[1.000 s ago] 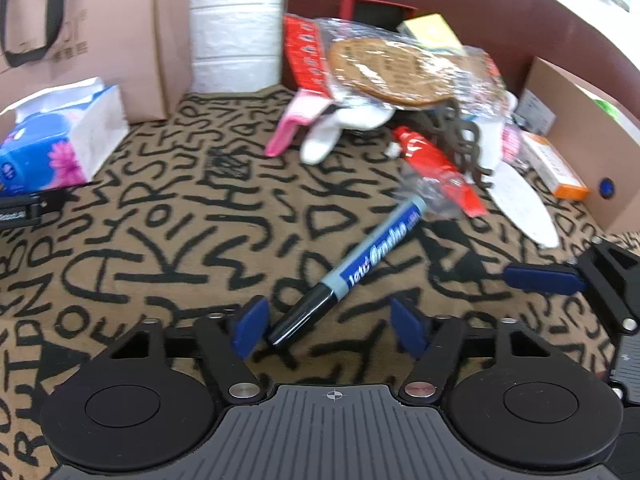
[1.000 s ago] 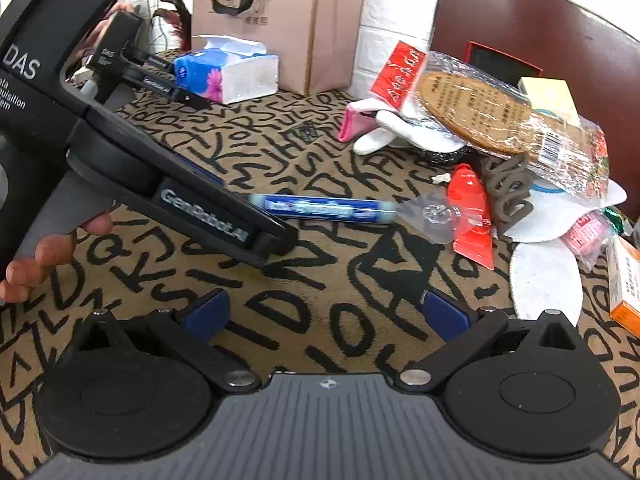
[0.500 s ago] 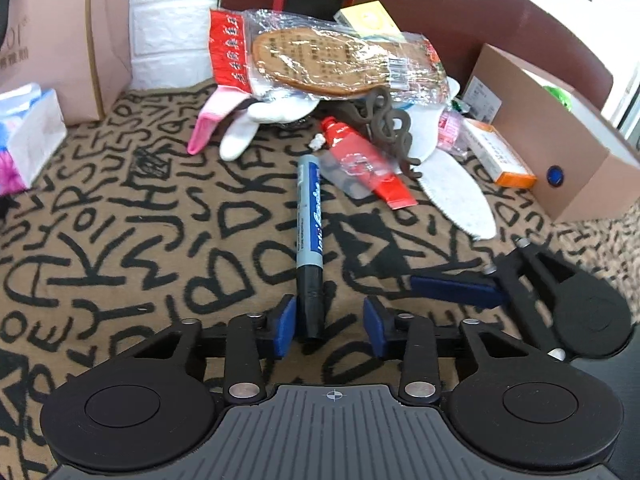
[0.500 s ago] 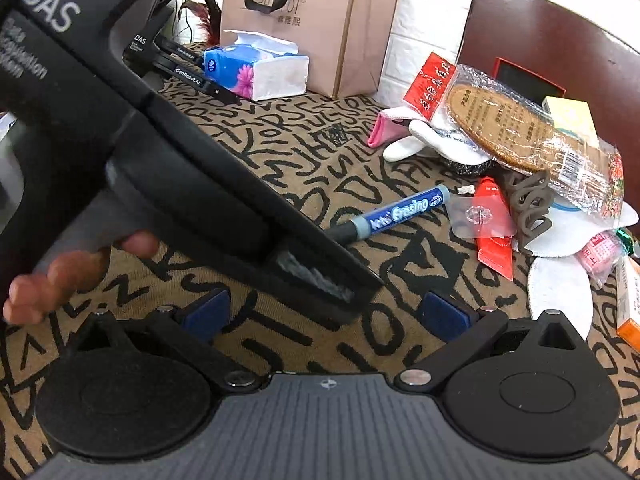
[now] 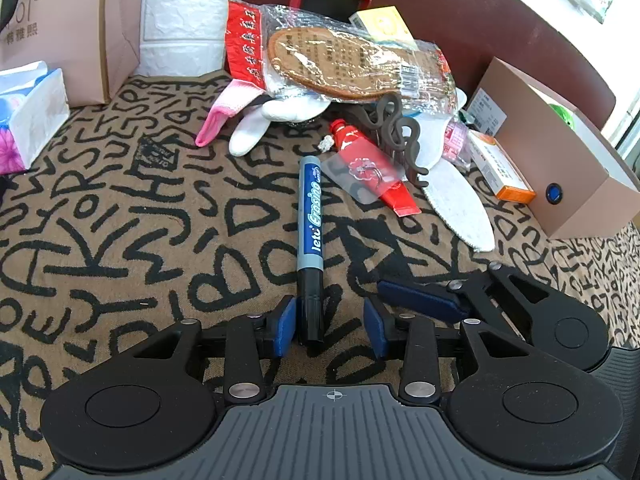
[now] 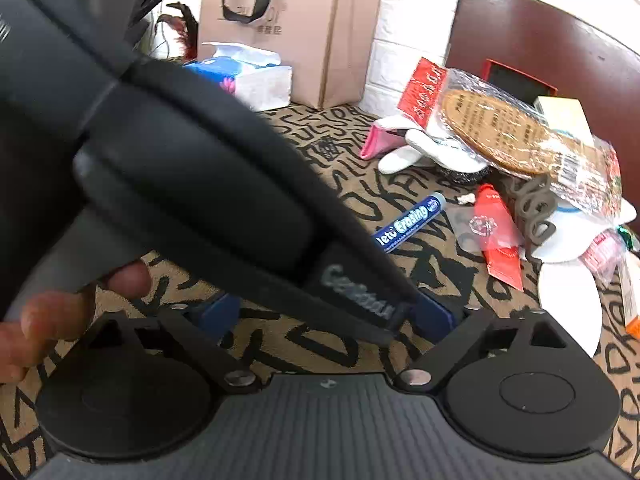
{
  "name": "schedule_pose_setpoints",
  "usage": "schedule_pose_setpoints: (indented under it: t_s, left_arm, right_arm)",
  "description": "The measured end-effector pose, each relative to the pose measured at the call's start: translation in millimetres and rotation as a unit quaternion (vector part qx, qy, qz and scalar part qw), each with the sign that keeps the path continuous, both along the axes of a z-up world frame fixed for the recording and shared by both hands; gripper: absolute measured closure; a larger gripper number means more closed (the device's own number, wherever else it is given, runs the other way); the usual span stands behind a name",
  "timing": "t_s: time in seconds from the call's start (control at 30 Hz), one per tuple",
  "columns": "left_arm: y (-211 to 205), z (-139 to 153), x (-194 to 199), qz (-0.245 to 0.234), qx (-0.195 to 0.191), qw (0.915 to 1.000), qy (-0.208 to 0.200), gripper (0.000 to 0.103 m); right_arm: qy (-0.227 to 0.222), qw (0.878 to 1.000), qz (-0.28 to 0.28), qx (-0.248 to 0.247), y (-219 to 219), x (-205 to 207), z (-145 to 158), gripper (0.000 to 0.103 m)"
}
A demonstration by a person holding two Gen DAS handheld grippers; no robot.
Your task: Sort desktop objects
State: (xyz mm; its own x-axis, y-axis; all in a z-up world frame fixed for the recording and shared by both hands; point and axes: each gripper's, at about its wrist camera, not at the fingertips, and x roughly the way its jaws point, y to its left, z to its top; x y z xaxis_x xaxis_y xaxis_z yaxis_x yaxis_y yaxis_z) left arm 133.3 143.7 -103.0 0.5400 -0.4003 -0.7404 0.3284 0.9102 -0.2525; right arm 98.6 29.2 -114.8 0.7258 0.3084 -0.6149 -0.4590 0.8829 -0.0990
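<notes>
A blue and grey marker with a black cap (image 5: pixel 310 236) lies on the patterned cloth, cap end toward me. My left gripper (image 5: pixel 330 330) is open around the cap; the cap rests against the left pad (image 5: pixel 286 330), with a gap to the right pad. The marker's blue barrel also shows in the right wrist view (image 6: pixel 412 222). My right gripper (image 6: pixel 328 320) is open and empty, just behind the left gripper's body (image 6: pixel 200 184), which hides much of that view. Its blue fingertip (image 5: pixel 420 300) shows at the right in the left wrist view.
A pile lies at the back: bagged insoles (image 5: pixel 352 64), white glove (image 5: pixel 272 118), red tube (image 5: pixel 372 168), brown hair clip (image 5: pixel 400 136), white insole (image 5: pixel 460 204), orange box (image 5: pixel 500 168). A cardboard box (image 5: pixel 560 160) stands right. A tissue pack (image 5: pixel 28 116) and paper bag (image 5: pixel 60 28) stand left.
My left gripper has swung to line up with the marker and narrowed around its cap. The right gripper has come closer behind the left one.
</notes>
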Motion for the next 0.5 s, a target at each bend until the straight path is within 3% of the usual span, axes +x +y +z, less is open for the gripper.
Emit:
schedule_pose_setpoints:
  t_s: [0.1, 0.17, 0.2, 0.33, 0.5]
  left_arm:
    - [-0.6, -0.2, -0.5, 0.000, 0.002, 1.0000, 0.000, 0.050]
    - [-2.0, -0.2, -1.4, -0.002, 0.006, 1.0000, 0.000, 0.051]
    - [-3.0, -0.3, -1.7, -0.002, 0.008, 1.0000, 0.000, 0.051]
    - [-7.7, -0.2, -4.7, -0.006, 0.007, 1.0000, 0.003, 0.055]
    - [-21.9, 1.0, -14.0, -0.015, 0.004, 0.9999, 0.006, 0.066]
  right_arm:
    - [0.004, 1.000, -0.010, 0.009, -4.8, 0.1, 1.2, 0.028]
    - [0.006, 1.000, -0.012, 0.012, -7.1, -0.6, 2.1, 0.045]
    - [0.005, 1.000, -0.016, 0.010, -7.9, -0.8, 2.5, 0.047]
    - [0.004, 0.999, -0.031, -0.004, -13.1, -1.0, 4.3, 0.072]
    - [-0.003, 0.999, -0.032, -0.030, -15.1, -10.0, 3.4, 0.074]
